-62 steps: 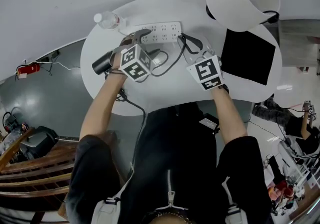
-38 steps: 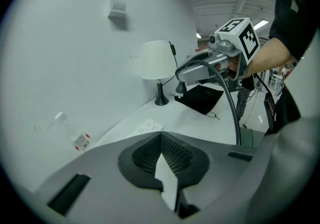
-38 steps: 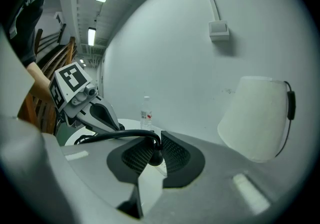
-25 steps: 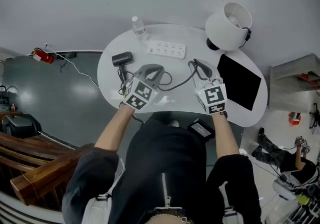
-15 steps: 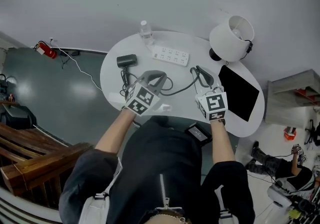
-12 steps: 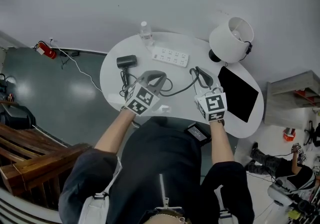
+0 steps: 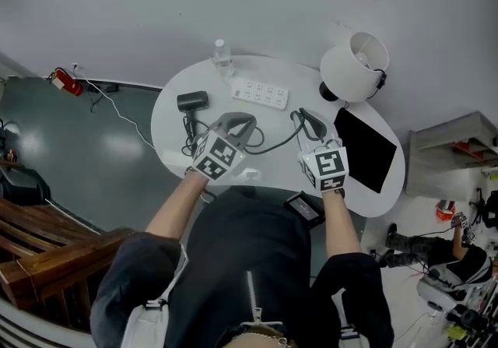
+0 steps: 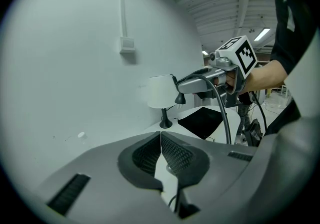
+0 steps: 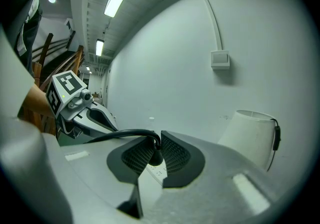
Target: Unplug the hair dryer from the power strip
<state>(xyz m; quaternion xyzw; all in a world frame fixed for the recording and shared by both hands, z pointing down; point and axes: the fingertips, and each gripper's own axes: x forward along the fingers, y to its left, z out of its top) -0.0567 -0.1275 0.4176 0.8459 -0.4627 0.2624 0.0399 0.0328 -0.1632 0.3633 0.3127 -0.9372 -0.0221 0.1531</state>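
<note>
The white power strip [image 7: 260,93] lies at the back of the white oval table [image 7: 272,156]. The black hair dryer [image 7: 192,101] lies at the table's left. Its plug [image 9: 155,158] sits clamped between the pads of my right gripper [image 9: 156,152], which is shut on it; the black cord [image 9: 112,136] loops off to the left. In the left gripper view the plug [image 8: 178,98] hangs free in the air under my right gripper [image 8: 186,87]. My left gripper [image 8: 160,135] is shut with nothing in it. In the head view my left gripper [image 7: 237,121] and my right gripper [image 7: 305,115] hover over the table's near half, short of the strip.
A white-shaded lamp [image 7: 354,66] stands at the back right, with a black square pad [image 7: 366,149] in front of it. A clear water bottle [image 7: 222,52] stands at the table's far edge. A wall runs close behind the table.
Since the earliest frame both grippers have drawn back from the power strip toward the table's near side, the right one with the plug. Over the last second they hold still.
</note>
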